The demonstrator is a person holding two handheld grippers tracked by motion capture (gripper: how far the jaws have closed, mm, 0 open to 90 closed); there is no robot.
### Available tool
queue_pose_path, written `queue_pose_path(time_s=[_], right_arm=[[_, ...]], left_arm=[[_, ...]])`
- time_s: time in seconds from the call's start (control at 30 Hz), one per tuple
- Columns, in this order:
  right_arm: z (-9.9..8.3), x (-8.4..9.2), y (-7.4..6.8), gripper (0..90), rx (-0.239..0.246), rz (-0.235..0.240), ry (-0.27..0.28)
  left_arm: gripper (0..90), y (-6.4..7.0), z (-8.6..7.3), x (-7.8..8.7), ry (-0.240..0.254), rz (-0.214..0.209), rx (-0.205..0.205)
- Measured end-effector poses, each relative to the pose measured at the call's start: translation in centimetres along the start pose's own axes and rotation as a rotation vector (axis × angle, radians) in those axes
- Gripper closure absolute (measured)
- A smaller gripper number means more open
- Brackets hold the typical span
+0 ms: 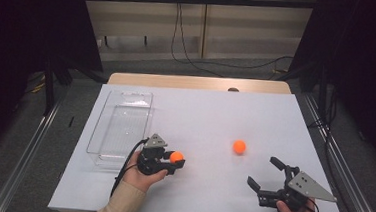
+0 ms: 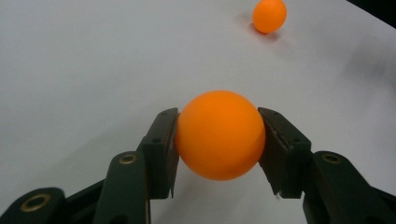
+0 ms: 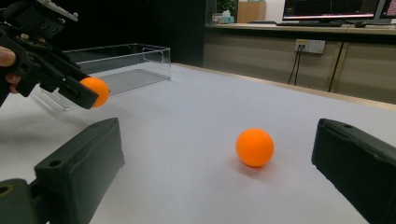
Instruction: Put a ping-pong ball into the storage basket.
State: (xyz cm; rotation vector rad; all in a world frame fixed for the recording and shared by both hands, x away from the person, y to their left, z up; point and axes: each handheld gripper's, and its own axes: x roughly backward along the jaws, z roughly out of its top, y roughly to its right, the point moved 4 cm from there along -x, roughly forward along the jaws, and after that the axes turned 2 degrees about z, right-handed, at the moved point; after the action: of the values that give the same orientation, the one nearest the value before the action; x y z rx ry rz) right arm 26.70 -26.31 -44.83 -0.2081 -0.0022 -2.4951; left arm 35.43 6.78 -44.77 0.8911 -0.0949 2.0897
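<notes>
Transparent plastic forms the rectangular open-topped tray (image 1: 119,126) seen at the left of the high view, resting on the white table sheet (image 1: 215,113). Just right of the tray's near end, in the lower left centre of that frame, the left gripper (image 1: 174,160) is held in a hand (image 1: 143,177) entering from the bottom edge. Its jaws are closed on a small round orange ball (image 1: 176,157); in the left gripper view this held ball (image 2: 219,135) is pressed on both sides by the black pads (image 2: 163,149), clear of the sheet beneath. A second orange ball (image 1: 239,146) lies free on the sheet right of centre in the high view, apart from both grippers; it appears at the upper right of the left gripper view (image 2: 269,15) and at centre right of the right gripper view (image 3: 254,147). At the lower right of the high view, the right gripper (image 1: 266,174) is held with its jaws spread wide and nothing between them, its grey three-cornered plate (image 1: 310,187) facing upward.
</notes>
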Motion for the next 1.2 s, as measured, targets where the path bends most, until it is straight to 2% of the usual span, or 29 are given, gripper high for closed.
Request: queue_pose_path(time_s=[1.2], right_arm=[[0.0, 0.0, 0.1, 1.5, -0.003, 0.001, -0.001]], left_arm=[[51.0, -0.6, 1.4, 1.3, 0.018, -0.010, 0.003]])
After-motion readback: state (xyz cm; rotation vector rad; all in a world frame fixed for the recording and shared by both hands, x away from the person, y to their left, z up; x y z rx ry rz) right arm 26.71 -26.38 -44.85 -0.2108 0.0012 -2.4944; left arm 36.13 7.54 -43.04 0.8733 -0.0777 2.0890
